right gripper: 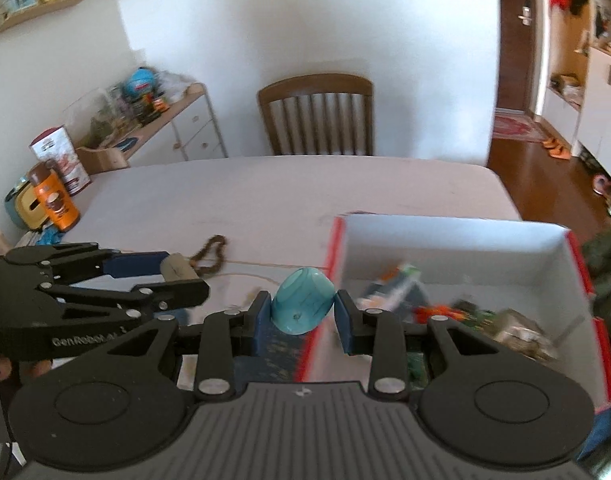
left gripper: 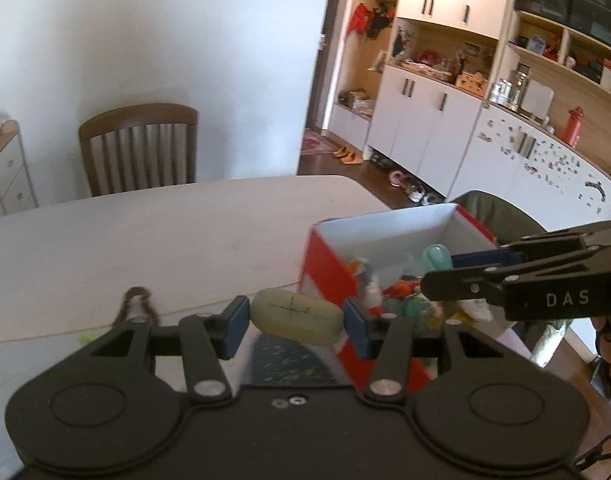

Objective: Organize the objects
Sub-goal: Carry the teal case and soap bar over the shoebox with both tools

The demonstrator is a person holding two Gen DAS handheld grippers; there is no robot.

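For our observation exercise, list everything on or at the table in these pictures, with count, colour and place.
Box: one, red and white, table's right side, holding mixed small items.
Teal cup: one, in right gripper, at box's left edge.
Pale green soap: one, in left gripper, beside box.
Bead string: one, brown, on table.
Table: one, pale.
Chair: one, brown, far side.
Left gripper: black, blue pads.
Right gripper: black, blue pads.

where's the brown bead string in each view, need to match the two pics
Left wrist view: the brown bead string lies on the table, lower left, just beyond the left gripper.
Right wrist view: the same string lies left of centre, past the left gripper's tip.
Shared landmark: the red and white box, to the string's right in both views.
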